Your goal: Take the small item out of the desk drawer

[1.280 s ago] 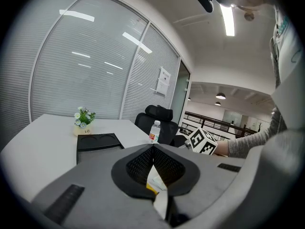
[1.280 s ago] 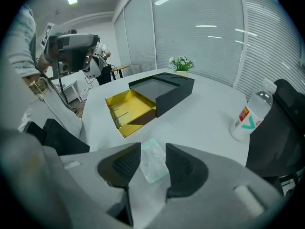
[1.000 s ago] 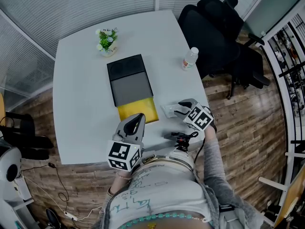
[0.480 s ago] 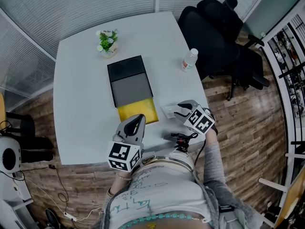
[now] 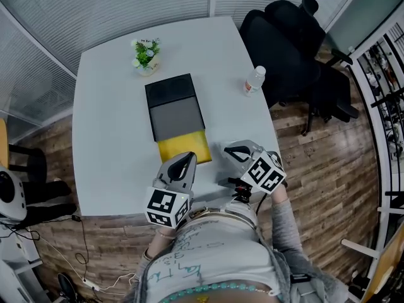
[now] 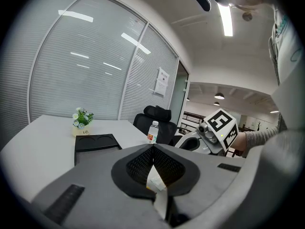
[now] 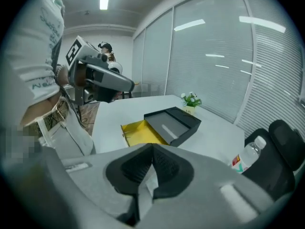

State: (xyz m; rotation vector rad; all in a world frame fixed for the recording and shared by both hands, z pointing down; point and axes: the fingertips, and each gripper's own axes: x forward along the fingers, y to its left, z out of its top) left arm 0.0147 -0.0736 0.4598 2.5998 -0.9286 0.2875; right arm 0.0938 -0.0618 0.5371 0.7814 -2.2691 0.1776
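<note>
My right hand-held gripper (image 5: 240, 154) has just closed its jaws on nothing, above the desk (image 5: 107, 137). The packet (image 5: 227, 148) lies on the desk at its tips, just right of the open yellow drawer (image 5: 183, 146). My left hand-held gripper (image 5: 186, 160), also closed and empty, hovers at the drawer's near edge.

Head view looks steeply down; both gripper views skim the same desk (image 5: 107, 118).

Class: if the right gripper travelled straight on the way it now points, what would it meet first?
Probably the pulled-out yellow drawer, or the white table just short of it; depth is hard to judge.
</note>
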